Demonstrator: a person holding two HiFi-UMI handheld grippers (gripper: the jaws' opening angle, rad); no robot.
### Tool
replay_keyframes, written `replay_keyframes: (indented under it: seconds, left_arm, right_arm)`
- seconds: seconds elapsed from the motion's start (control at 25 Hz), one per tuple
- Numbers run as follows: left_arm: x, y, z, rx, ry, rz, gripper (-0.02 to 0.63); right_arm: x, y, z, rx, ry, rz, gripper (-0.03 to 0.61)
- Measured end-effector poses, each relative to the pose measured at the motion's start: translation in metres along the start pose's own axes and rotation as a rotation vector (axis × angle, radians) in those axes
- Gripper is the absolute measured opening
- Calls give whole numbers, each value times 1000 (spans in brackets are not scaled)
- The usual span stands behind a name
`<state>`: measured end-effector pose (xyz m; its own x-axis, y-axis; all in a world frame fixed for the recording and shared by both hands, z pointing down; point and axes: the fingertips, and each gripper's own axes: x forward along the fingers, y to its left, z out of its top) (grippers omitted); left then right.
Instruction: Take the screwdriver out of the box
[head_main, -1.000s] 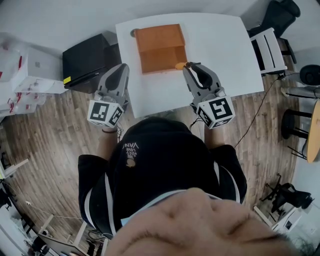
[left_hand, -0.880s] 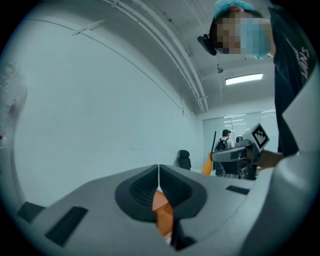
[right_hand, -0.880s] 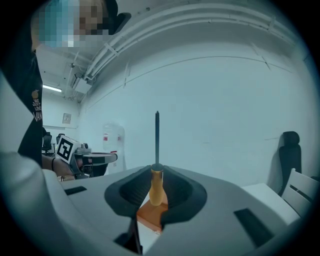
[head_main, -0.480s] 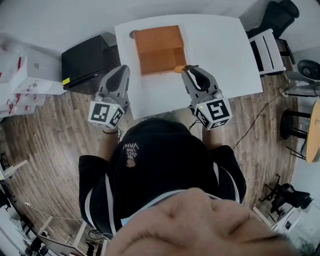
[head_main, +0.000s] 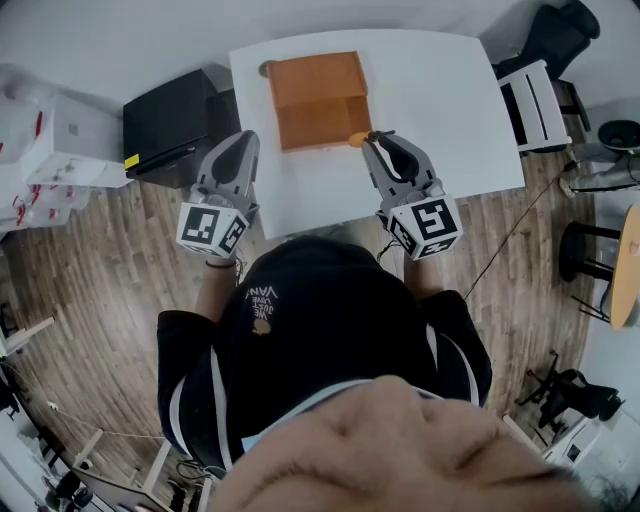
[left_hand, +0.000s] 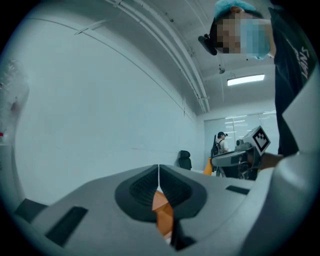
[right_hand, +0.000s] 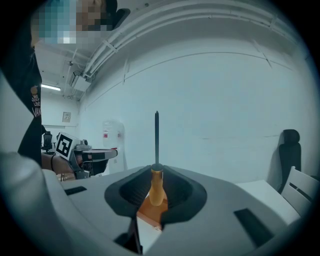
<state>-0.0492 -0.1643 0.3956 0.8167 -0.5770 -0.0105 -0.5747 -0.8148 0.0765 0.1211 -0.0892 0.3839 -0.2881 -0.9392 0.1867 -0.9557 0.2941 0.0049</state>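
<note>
Pose: left gripper (head_main: 243, 138) and right gripper (head_main: 384, 136) are both pointing roughly level at the near side of the white table (head_main: 440, 90) | Screwdriver (right_hand: 156, 186): orange handle, thin dark shaft pointing upright, hanging at the near right corner of the orange box (head_main: 318, 95) | Right gripper: jaws part-open, clamping the handle | Left gripper: jaws pressing together, holding nothing

Bright, even ceiling light; soft shadows; strong fisheye bending, edges dark-vignetted
</note>
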Motion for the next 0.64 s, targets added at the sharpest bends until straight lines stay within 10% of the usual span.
replay_keyframes:
  seconds: [0.64]
  left_arm:
    - [2,-5,0,8,6,-11,17]
  right_arm:
    - [-1,-2,-7,24,15,4,80]
